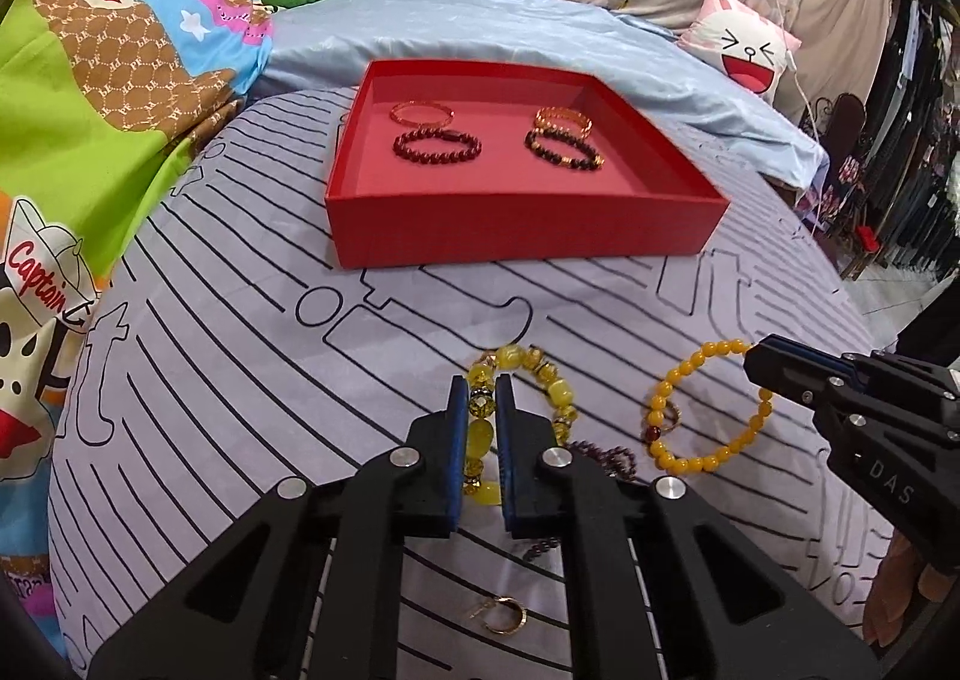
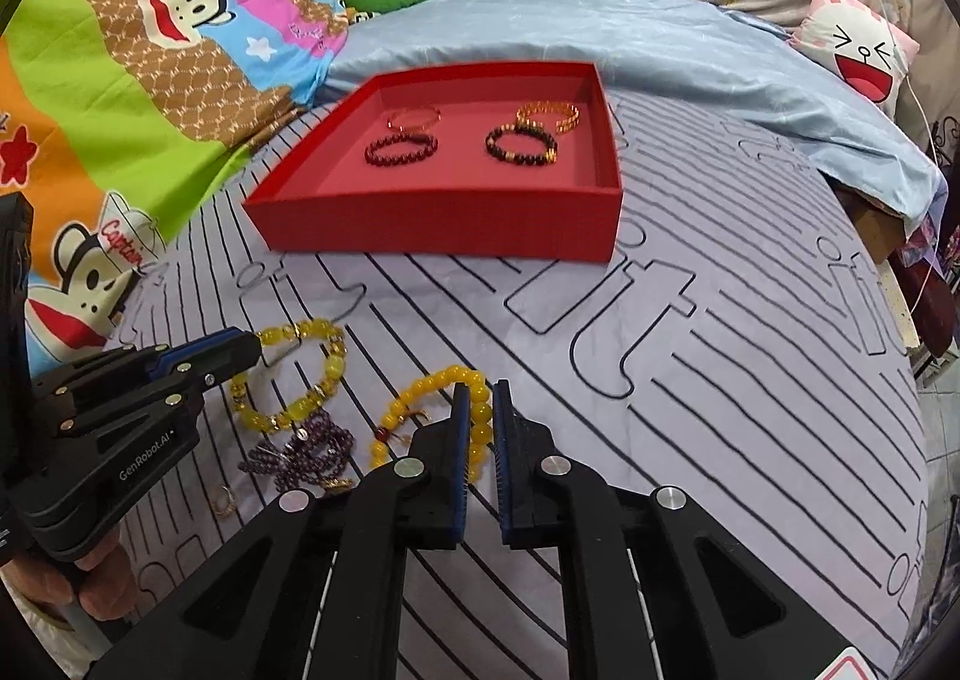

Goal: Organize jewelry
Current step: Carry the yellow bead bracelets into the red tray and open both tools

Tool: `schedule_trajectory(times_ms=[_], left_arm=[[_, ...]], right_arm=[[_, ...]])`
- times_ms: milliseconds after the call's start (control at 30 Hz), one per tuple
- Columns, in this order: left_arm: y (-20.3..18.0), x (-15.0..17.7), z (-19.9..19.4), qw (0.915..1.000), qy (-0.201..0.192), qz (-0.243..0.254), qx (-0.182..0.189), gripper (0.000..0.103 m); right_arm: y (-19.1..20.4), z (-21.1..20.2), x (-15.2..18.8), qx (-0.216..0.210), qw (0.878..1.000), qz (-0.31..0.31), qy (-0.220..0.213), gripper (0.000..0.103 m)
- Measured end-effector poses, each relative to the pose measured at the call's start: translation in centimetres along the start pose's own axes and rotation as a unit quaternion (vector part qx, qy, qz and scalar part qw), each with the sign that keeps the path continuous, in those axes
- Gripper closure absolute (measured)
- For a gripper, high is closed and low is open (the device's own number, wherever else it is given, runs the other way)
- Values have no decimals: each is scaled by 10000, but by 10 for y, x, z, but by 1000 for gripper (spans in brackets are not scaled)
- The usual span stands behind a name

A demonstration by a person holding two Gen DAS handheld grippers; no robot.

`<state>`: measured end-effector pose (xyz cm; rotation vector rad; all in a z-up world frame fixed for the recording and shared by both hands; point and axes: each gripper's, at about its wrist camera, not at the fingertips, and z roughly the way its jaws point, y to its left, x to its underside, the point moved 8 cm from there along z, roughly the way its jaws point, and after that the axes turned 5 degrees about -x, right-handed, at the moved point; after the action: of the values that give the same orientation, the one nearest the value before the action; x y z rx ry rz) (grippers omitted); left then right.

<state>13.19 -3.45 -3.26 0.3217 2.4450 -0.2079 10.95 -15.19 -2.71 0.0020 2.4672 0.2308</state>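
Jewelry half sorted: four bracelets already in the red tray [image 1: 522,227], more loose on the striped sheet [image 1: 240,380].

Left wrist view:
- Left gripper [image 1: 481,392] clamped on the pale yellow mixed-bead bracelet [image 1: 543,374]; blue pads pinching its near side, the rest of the loop trailing ahead and to the right of the fingertips.
- Right gripper [image 1: 757,362] entering from the right, closed on the far edge of the amber bead bracelet [image 1: 708,410], just right of the left one.
- Purple bead strand [image 1: 606,455] partly hidden behind the right finger; small gold ring [image 1: 507,615] below, under the gripper body.
- Tray well ahead, beyond open sheet.

Right wrist view:
- Right gripper [image 2: 480,398] nipping the amber bead bracelet [image 2: 432,410] at its right side, loop hanging off to the left of the fingertips.
- Left gripper [image 2: 252,347] at left, shut on the pale yellow mixed-bead bracelet [image 2: 300,374]; a hand [image 2: 66,578] just visible beneath it.
- Purple bead strand [image 2: 306,449] and gold ring [image 2: 223,499] lying between the two grippers, untouched.
- Red tray [image 2: 438,224] straight ahead and above, its front half bare.

Step judged: pick-up of two bracelets at once, carry to tray pending. Next move calls for lifting both clear without snagging the purple strand, travelling forward over the near wall, then lowering and releasing on the bare front half, apart from the four already laid.
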Motion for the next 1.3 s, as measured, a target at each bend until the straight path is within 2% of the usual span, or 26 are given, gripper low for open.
schedule_trajectory(times_ms=[367, 733, 867, 1033, 1233, 1300], left_arm=[[-22, -41, -38, 9989, -287, 154, 347, 94], [-44, -126, -55, 9933, -877, 280, 701, 94], [-48, -155, -40, 9923, -920, 245, 795, 94], [-41, -172, -10, 9921, -782, -64, 977, 94], [-21, -164, 44, 9938, -387, -360, 975, 94], [-12, -155, 62, 9953, -226, -401, 849, 94]], right_arm=[[0, -31, -39, 8, 9990, 3, -441, 96], [-9, -37, -111, 85, 9959, -148, -890, 96], [-10, -24, -137, 38, 9956, -166, -925, 96], [-9, 7, -156, -124, 9968, -32, -794, 96], [-12, 53, -154, -352, 9982, 208, -439, 96], [-13, 66, -149, -331, 9987, 207, -321, 96]])
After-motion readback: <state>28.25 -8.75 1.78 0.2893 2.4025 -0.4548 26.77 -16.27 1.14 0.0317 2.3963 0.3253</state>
